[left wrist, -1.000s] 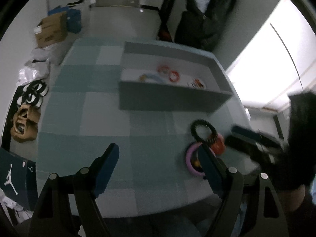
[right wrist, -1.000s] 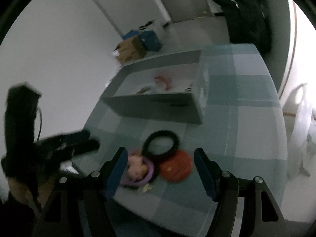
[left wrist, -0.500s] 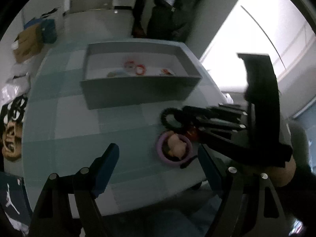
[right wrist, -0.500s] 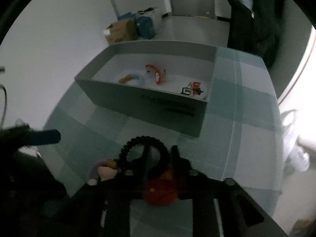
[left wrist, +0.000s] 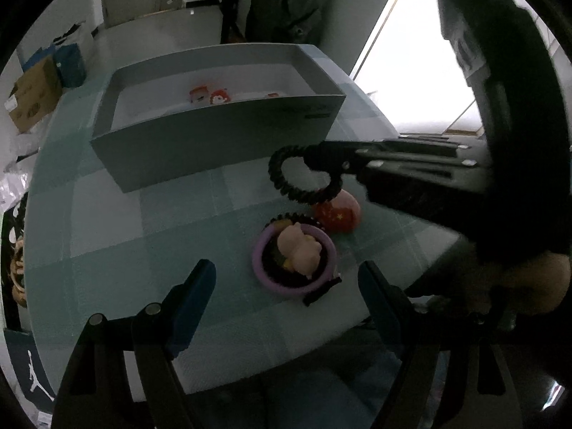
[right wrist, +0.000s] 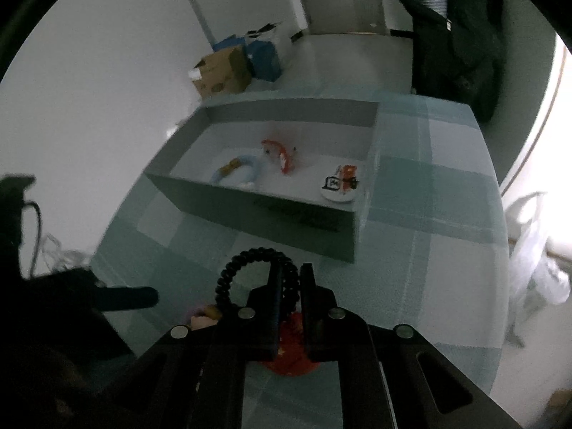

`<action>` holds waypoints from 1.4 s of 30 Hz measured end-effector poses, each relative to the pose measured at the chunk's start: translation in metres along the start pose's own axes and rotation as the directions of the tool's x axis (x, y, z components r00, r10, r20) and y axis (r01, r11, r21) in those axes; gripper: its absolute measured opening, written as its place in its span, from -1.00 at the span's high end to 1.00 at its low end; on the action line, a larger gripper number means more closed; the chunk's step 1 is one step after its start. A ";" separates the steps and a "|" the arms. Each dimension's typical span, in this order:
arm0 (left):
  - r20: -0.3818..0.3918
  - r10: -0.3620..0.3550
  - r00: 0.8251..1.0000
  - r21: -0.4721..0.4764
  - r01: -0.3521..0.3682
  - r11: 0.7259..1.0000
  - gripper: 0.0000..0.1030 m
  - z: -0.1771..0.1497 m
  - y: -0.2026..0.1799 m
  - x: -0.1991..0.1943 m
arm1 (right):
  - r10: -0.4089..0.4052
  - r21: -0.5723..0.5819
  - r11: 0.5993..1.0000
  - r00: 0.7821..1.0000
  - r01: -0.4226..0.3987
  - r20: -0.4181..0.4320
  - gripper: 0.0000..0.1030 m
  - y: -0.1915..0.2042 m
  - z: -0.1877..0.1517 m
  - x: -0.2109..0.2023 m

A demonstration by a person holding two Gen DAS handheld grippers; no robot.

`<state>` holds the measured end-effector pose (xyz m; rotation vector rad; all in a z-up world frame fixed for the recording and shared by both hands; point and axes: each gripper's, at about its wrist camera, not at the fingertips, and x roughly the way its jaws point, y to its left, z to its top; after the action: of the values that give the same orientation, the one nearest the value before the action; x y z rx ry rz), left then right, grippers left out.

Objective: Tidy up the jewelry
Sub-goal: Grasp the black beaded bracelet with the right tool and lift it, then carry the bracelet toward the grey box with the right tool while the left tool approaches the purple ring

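Observation:
My right gripper (right wrist: 290,275) is shut on a black coiled hair tie (right wrist: 236,268) and holds it above the checked table; it also shows in the left wrist view (left wrist: 286,182), with the right gripper (left wrist: 334,161) reaching in from the right. Under it lie a red round piece with stars (left wrist: 338,212) and a purple ring with a pink figure (left wrist: 295,261). My left gripper (left wrist: 286,282) is open and empty, just in front of the purple ring. A grey box (right wrist: 250,207) holds a light blue ring (right wrist: 237,175), a red piece (right wrist: 277,152) and a white badge (right wrist: 339,187).
The grey box (left wrist: 214,150) stands at the table's middle, behind the loose pieces. The table's near edge (left wrist: 321,350) lies close under my left gripper. Cardboard and blue boxes (right wrist: 232,68) sit on the floor beyond. A dark coat (right wrist: 454,35) hangs at the back.
My right gripper closed on the black hair tie and lifted it off the table. My left gripper moved closer to the purple ring and stayed open.

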<state>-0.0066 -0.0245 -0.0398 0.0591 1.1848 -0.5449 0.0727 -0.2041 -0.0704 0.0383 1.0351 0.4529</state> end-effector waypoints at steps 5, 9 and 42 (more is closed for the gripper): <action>-0.020 0.014 1.000 0.039 -0.013 0.999 -0.52 0.000 -0.008 0.009 | 0.037 0.079 0.996 0.999 -0.040 0.028 0.84 -0.022 0.003 -0.013; -0.034 0.041 0.999 0.061 -0.039 0.997 -0.52 0.007 -0.008 0.020 | 0.056 0.133 0.989 0.997 -0.063 0.051 0.84 -0.027 0.007 -0.021; 0.054 0.037 0.998 0.110 -0.042 0.993 0.47 0.016 -0.012 0.013 | 0.074 0.161 0.983 0.993 -0.088 0.093 0.84 -0.039 0.011 -0.035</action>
<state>0.0056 -0.0453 -0.0422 0.1627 1.1002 -0.5743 0.0804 -0.2508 -0.0457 0.2463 0.9854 0.4347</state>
